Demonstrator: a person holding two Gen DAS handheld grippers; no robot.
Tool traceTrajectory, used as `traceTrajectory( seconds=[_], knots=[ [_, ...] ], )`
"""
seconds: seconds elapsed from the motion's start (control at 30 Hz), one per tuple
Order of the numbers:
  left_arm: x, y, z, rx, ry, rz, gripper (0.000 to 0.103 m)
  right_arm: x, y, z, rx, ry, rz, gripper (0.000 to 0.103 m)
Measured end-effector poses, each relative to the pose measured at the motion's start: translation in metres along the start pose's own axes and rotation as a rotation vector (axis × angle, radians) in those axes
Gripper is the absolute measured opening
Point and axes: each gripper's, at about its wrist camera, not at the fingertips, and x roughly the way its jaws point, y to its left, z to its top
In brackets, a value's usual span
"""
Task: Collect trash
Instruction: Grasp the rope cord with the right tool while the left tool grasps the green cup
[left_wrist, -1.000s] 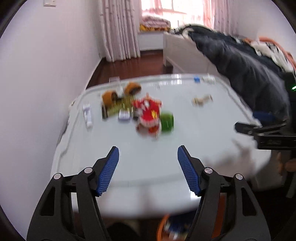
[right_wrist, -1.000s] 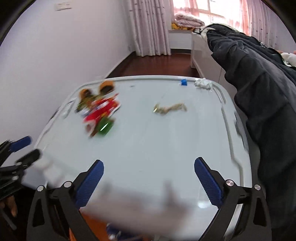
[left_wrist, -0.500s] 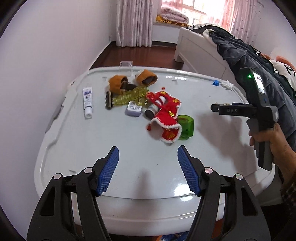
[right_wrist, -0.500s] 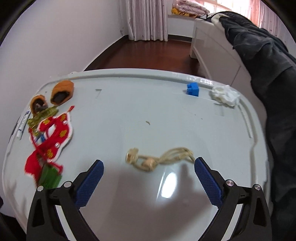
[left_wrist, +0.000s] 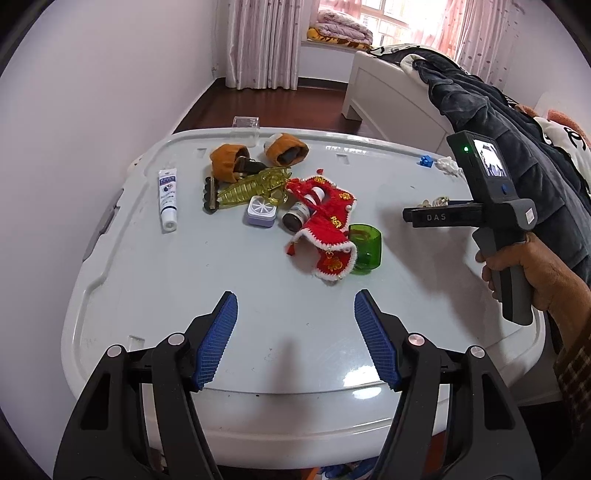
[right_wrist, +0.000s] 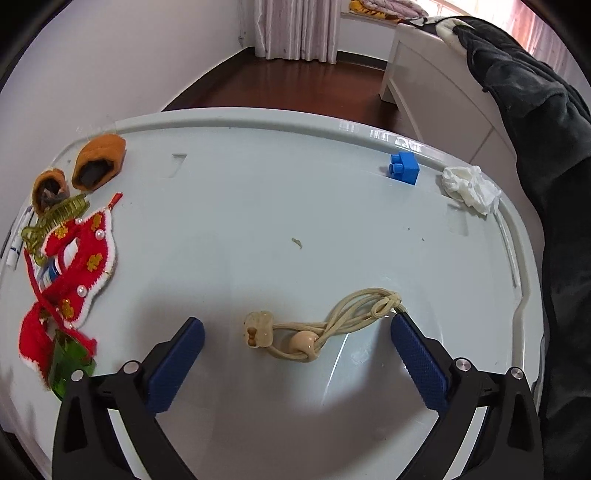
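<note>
A beige cord with beads (right_wrist: 321, 325) lies on the white table (right_wrist: 258, 206), between the fingers of my right gripper (right_wrist: 295, 319). That gripper is open and its pads stand clear of the cord's beads. A crumpled white tissue (right_wrist: 469, 188) and a blue brick (right_wrist: 404, 168) sit at the far right edge. My left gripper (left_wrist: 294, 295) hangs open over the near part of the table with nothing between its fingers. Beyond it lie a red knitted piece (left_wrist: 325, 229), a green cup (left_wrist: 365, 245), a small bottle (left_wrist: 295, 218) and a toothpaste tube (left_wrist: 168, 199).
Two orange slippers (left_wrist: 286, 147), a yellow clear plastic piece (left_wrist: 255, 186) and a lavender box (left_wrist: 260, 210) crowd the far left. A hand (left_wrist: 524, 266) holds the right gripper's handle. A bed with dark clothes (left_wrist: 498, 122) runs along the right; a wall stands left.
The right gripper has come forward and down, so the cord that lay far off now lies between its fingers. The left view has settled lower over the table. Both grippers stay open.
</note>
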Motion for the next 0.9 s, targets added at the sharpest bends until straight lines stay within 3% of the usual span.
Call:
traceTrajectory(
  seconds=[0.17, 0.23, 0.3, 0.37, 0.47, 0.5, 0.77, 0.83, 0.87, 0.9],
  knots=[
    [0.001, -0.002, -0.001, 0.001, 0.003, 0.001, 0.065, 0.0, 0.001, -0.003, -0.006, -0.051, -0.001, 0.098],
    [0.001, -0.002, 0.0, 0.005, 0.006, 0.0, 0.065, -0.007, 0.003, -0.008, -0.001, -0.078, -0.005, 0.088],
    [0.002, -0.003, 0.0, 0.003, 0.007, 0.0, 0.065, -0.017, 0.006, -0.01, -0.001, -0.1, 0.003, 0.041],
    [0.004, -0.003, 0.0, 0.001, 0.012, -0.005, 0.065, -0.021, 0.011, -0.013, -0.038, -0.089, 0.002, 0.026],
    [0.005, -0.005, 0.0, 0.005, 0.015, -0.006, 0.065, -0.026, 0.013, -0.021, -0.049, -0.087, 0.02, 0.021],
    [0.005, -0.005, 0.0, 0.006, 0.014, -0.004, 0.065, -0.03, 0.013, -0.024, -0.05, -0.091, 0.033, 0.013],
    [0.007, -0.007, 0.0, -0.008, 0.025, -0.003, 0.069, -0.057, 0.01, -0.038, -0.043, -0.129, 0.099, 0.011],
    [0.008, -0.007, 0.0, -0.011, 0.028, -0.001, 0.069, -0.05, 0.007, -0.037, -0.045, -0.074, 0.13, 0.011],
    [0.009, -0.007, -0.001, -0.014, 0.03, -0.002, 0.069, -0.049, 0.008, -0.04, -0.042, -0.065, 0.125, 0.017],
    [0.009, -0.007, -0.001, -0.015, 0.031, -0.002, 0.069, -0.05, 0.006, -0.042, -0.038, -0.083, 0.102, 0.044]
  ],
)
